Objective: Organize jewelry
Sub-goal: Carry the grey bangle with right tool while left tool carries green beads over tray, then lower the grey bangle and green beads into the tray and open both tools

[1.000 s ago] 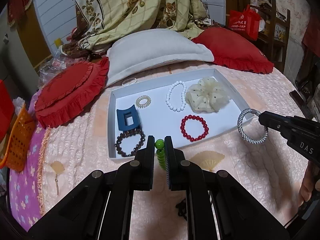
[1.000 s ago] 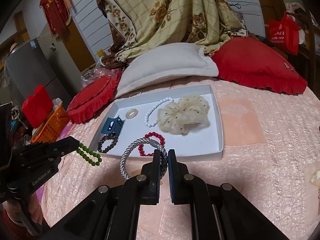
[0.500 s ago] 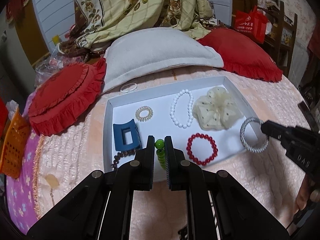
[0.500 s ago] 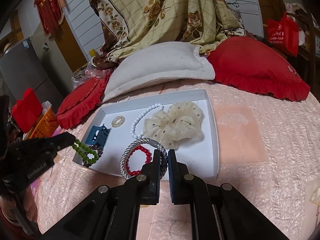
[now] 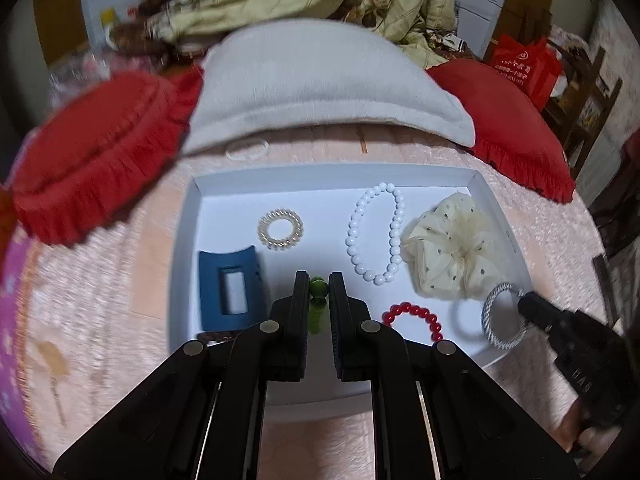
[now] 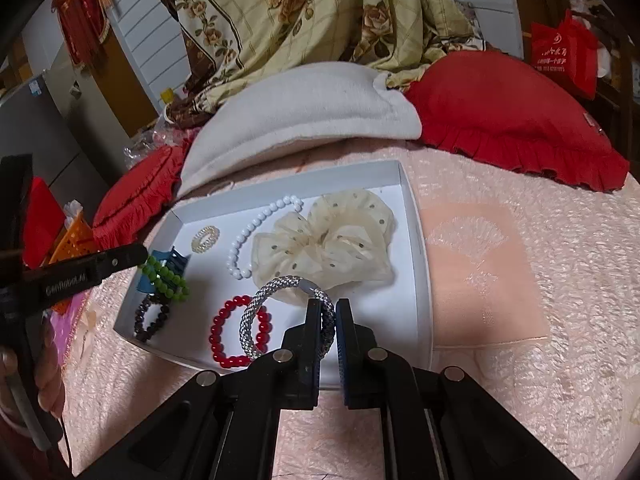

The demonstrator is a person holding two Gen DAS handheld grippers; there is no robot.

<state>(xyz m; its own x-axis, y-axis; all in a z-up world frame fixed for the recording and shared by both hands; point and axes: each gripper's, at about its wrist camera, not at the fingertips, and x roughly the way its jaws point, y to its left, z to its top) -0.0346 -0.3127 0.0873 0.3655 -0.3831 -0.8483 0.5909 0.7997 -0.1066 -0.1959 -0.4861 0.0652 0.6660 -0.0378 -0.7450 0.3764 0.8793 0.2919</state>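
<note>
White shallow tray point(image 6: 416, 240) on a pink quilted bedspread point(image 6: 520, 320), centre of both views. Contents: cream dotted scrunchie point(image 6: 324, 252) at the right side; white bead bracelet point(image 5: 376, 236) just left of it; gold spiral hair tie point(image 5: 280, 229) toward upper left; blue hair claw point(image 5: 230, 292) at left; dark bead bracelet point(image 6: 152, 316) at the near left corner; red bead bracelet point(image 6: 236, 332) at the near edge. Left gripper point(image 5: 319, 280), lower centre of its own view, fingers clamped on a green bead bracelet point(image 6: 166, 276), held over the tray's left part above the claw. Right gripper point(image 6: 329, 308), fingers clamped on a silver braided bangle point(image 6: 280, 312), held over the tray's near right part, overlapping the red bracelet in its own view. Behind the tray: grey-white pillow point(image 6: 304, 120), red ruffled cushions point(image 6: 512, 120) either side, floral blanket point(image 6: 320, 12) at top. A thin white ring point(image 5: 247, 150) lies on the bedspread just beyond the tray.
</note>
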